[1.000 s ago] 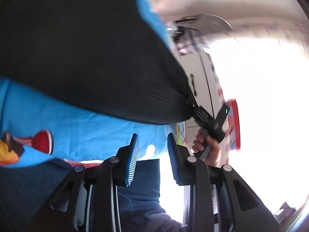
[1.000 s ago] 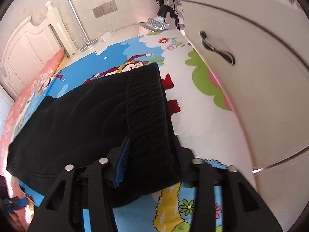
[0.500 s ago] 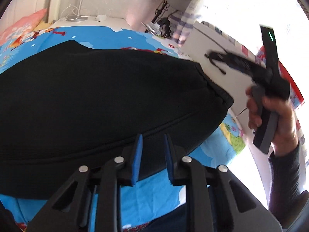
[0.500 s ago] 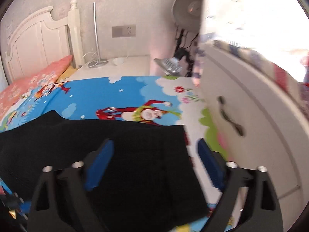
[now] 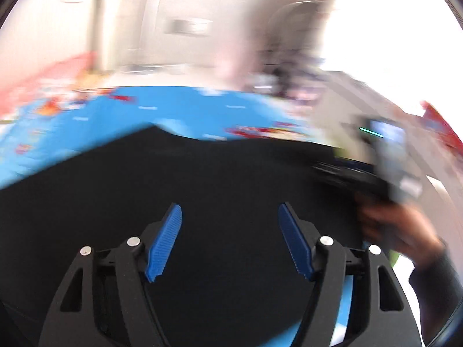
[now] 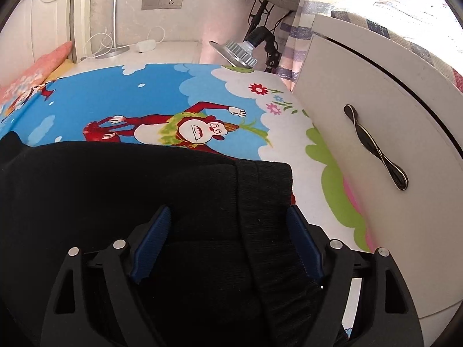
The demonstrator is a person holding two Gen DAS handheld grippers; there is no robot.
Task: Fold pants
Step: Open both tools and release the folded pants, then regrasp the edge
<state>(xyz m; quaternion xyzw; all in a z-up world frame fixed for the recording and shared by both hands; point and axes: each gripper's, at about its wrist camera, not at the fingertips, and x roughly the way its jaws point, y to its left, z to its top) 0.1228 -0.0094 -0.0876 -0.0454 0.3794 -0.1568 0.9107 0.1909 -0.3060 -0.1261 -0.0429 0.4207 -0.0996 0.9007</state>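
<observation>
Bedding with a blue cartoon print [image 6: 162, 92] carries the black pants [image 6: 86, 202], which lie flat across it beside a white cabinet door [image 6: 376, 133]. Left gripper [image 5: 230, 240] has just been opening, its jaws spread above the cloth, gripping nothing. Right gripper [image 6: 228, 231] hangs wide over the ribbed waistband [image 6: 266, 190], pads clear of it.

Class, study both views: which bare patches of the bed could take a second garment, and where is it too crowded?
Free: the blue sheet beyond the pants, bordered by the pillow and nightstand; also the white-and-green strip between the pants' ribbed end and the cabinet. Crowded: the near side, where the pants lie under both open tools.
</observation>
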